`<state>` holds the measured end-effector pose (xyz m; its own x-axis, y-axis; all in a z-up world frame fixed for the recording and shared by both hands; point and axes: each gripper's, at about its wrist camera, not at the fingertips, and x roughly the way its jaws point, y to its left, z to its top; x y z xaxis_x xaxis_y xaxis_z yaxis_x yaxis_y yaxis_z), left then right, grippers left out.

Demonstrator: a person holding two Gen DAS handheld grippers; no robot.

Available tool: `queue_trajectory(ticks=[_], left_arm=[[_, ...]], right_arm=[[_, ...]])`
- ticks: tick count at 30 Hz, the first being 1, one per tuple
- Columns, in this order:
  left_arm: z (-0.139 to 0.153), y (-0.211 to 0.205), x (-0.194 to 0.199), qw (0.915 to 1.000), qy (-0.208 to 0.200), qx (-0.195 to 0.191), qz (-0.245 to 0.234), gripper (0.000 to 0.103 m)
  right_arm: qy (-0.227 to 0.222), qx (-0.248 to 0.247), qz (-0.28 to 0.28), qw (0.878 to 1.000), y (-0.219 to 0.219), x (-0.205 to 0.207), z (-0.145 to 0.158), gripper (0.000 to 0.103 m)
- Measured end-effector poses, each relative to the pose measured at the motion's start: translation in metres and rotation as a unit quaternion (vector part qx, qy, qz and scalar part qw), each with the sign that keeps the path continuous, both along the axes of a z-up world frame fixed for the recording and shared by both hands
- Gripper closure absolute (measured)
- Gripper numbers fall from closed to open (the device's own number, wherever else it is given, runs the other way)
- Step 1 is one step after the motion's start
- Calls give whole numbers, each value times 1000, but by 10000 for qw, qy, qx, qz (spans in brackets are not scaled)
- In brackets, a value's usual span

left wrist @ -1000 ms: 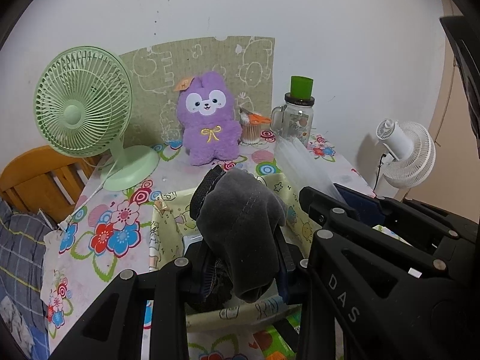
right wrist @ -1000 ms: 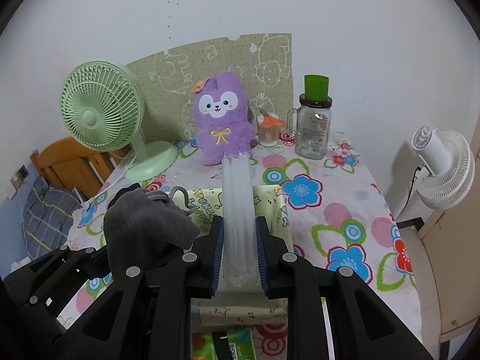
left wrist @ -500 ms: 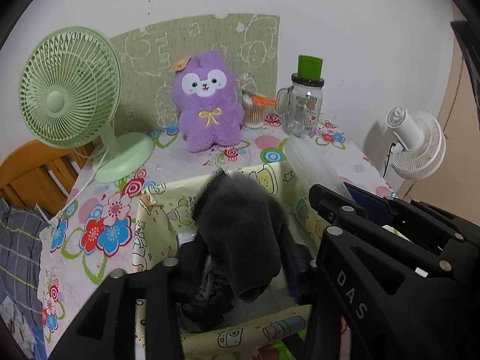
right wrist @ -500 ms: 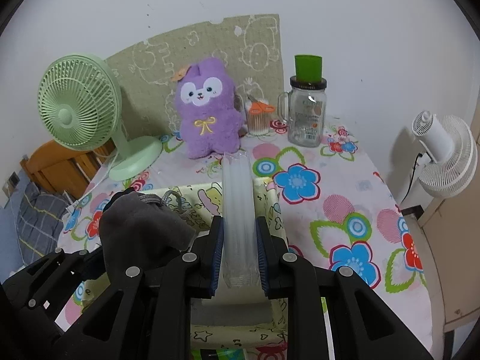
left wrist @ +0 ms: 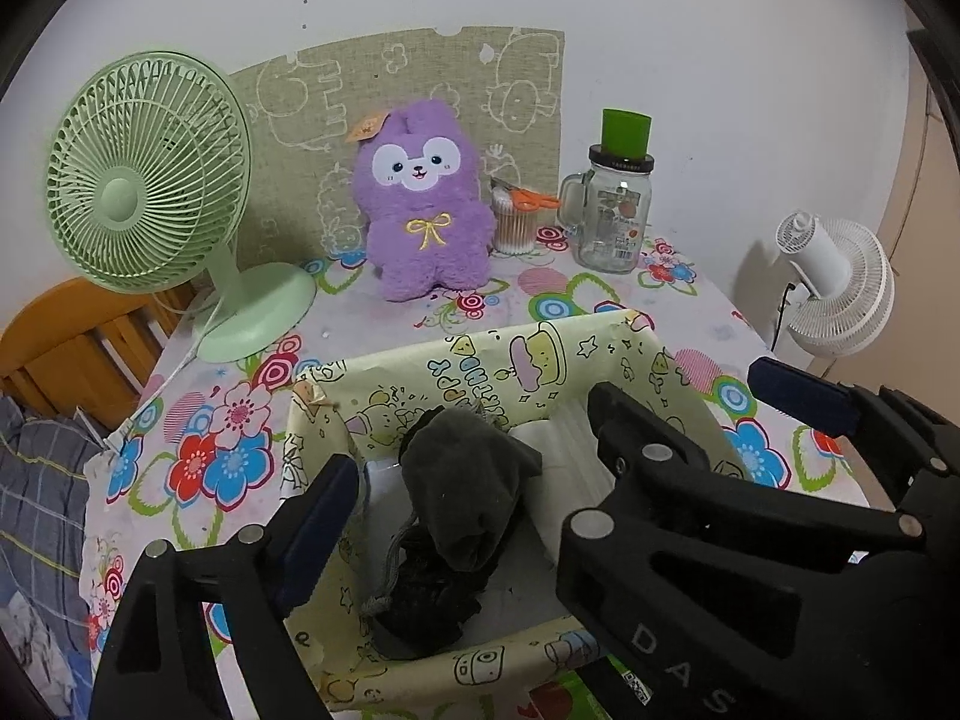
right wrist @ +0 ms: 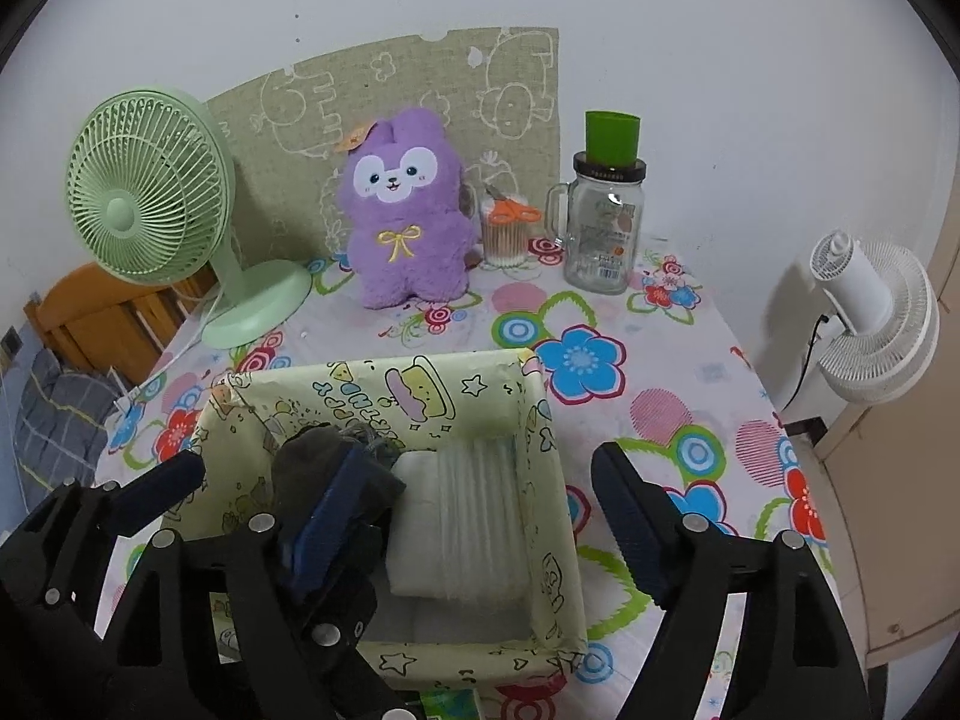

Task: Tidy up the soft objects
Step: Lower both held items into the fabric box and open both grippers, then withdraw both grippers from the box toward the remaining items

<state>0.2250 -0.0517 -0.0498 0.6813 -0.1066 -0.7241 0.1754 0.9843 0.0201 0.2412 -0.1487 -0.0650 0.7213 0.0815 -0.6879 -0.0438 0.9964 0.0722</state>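
A yellow cartoon-print box (left wrist: 480,360) (right wrist: 384,384) stands on the flowered table. A dark grey cloth bundle (left wrist: 462,492) (right wrist: 312,456) lies in its left half. A clear plastic pack (right wrist: 462,516) (left wrist: 552,450) lies in its right half. My left gripper (left wrist: 474,480) is open, its fingers either side of the cloth. My right gripper (right wrist: 480,498) is open above the pack, holding nothing. A purple plush bunny (left wrist: 423,204) (right wrist: 405,210) sits upright at the back.
A green desk fan (left wrist: 150,180) (right wrist: 156,192) stands back left. A glass jar with a green cup on top (left wrist: 612,210) (right wrist: 603,222) and a cotton-swab cup with orange scissors (right wrist: 507,228) stand back right. A white fan (right wrist: 870,312) is off the table's right edge.
Both grippers lowered toward the box and opened. The grey cloth dropped from the left gripper into the box, and the plastic pack left the right gripper and lies flat inside.
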Motion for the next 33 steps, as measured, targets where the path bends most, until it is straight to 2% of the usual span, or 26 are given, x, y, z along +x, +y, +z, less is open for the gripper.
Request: queue_trajectory(ticks=[33], left_arm=[[25, 5, -68, 9995, -151, -258, -36, 12]], right_arm=[[-203, -193, -19, 9996, 2, -73, 30, 19]])
